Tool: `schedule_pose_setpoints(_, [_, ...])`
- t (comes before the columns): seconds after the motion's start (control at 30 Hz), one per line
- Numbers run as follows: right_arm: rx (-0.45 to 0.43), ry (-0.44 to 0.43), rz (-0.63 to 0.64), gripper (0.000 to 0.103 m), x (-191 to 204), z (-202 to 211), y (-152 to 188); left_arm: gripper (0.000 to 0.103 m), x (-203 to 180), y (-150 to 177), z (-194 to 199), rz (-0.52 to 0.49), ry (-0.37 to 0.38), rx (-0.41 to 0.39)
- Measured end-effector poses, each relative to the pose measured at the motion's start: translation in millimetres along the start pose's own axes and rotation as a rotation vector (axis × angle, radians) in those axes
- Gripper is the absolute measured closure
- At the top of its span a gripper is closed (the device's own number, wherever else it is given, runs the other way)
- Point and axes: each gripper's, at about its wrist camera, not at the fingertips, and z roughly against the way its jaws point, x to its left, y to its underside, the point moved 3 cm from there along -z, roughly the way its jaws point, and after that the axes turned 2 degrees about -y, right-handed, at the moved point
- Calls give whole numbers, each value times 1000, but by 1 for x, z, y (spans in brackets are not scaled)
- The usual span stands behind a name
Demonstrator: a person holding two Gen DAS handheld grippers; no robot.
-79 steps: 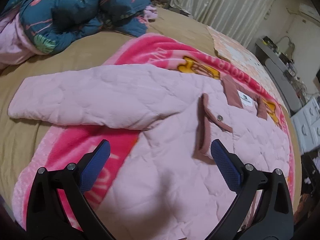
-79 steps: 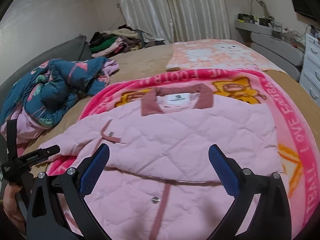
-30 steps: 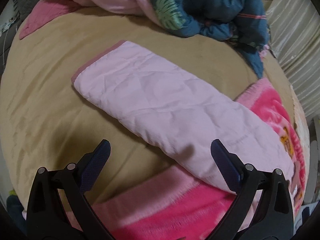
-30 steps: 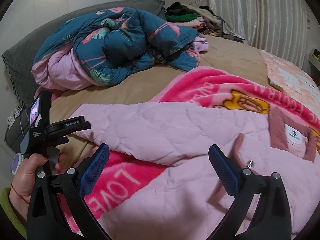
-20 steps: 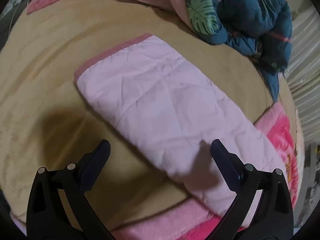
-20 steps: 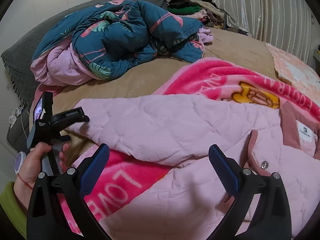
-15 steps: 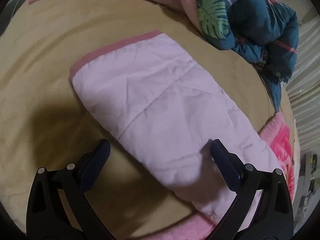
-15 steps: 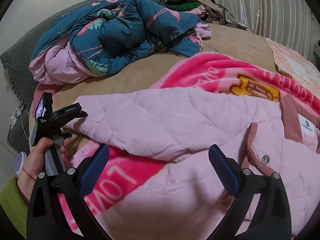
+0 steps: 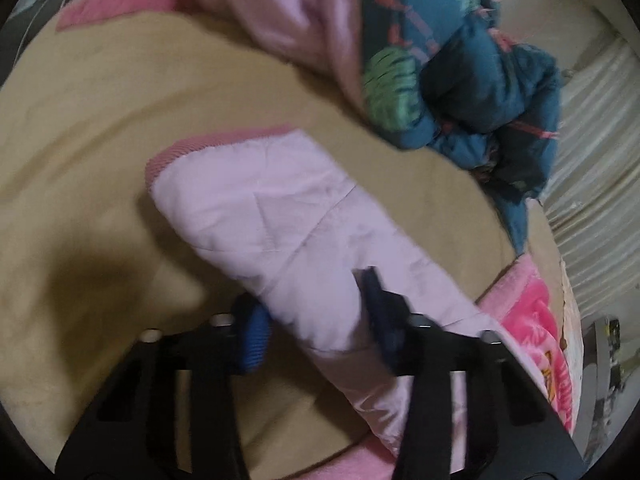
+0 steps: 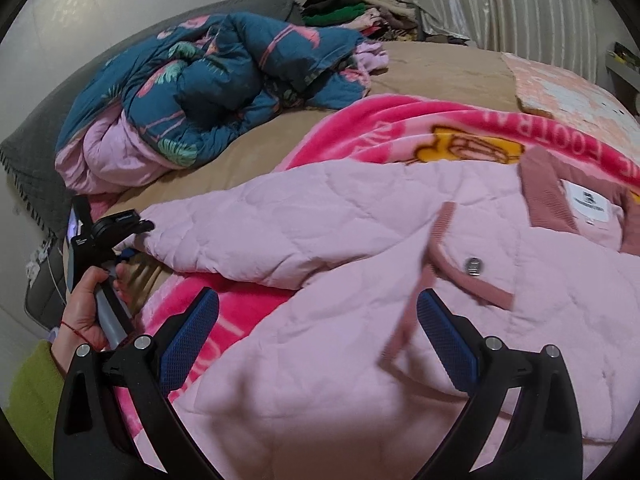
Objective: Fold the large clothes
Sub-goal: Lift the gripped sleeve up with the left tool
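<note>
1. My left gripper had just been closing; its jaws pinched the sleeve of the pink quilted jacket a little back from the cuff, fabric bunched between the blue pads.
2. My right gripper hovered over the jacket body, jaws spread wide, nothing between them.
3. The jacket lay flat on the pink blanket in the middle of the bed, collar toward the far right edge. The held sleeve reached off the blanket onto the tan sheet at the bed's left edge.
4. The left hand showed at that left edge, gripping the tool handle.
5. Further back, a teal floral duvet was heaped near the far left corner.
6. Beyond it, a clothes pile sat at the far edge.
</note>
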Motion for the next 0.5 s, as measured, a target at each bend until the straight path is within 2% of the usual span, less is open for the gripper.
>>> schedule_pose_setpoints(0.07, [-17, 8, -12, 4, -6, 9, 0, 86, -10, -5, 14, -22, 41, -23])
schedule_pose_setpoints(0.17, [-35, 19, -27, 4, -14, 22, 2, 90, -32, -6, 37, -71, 83, -51])
schedule_pose_setpoints(0.33, [-72, 32, -34, 4, -20, 39, 1, 91, -79, 3, 83, -185, 187, -111])
schedule_pose_setpoints(0.5, [-91, 32, -44, 4, -25, 53, 7, 91, -118, 24, 118, -272, 310, -124])
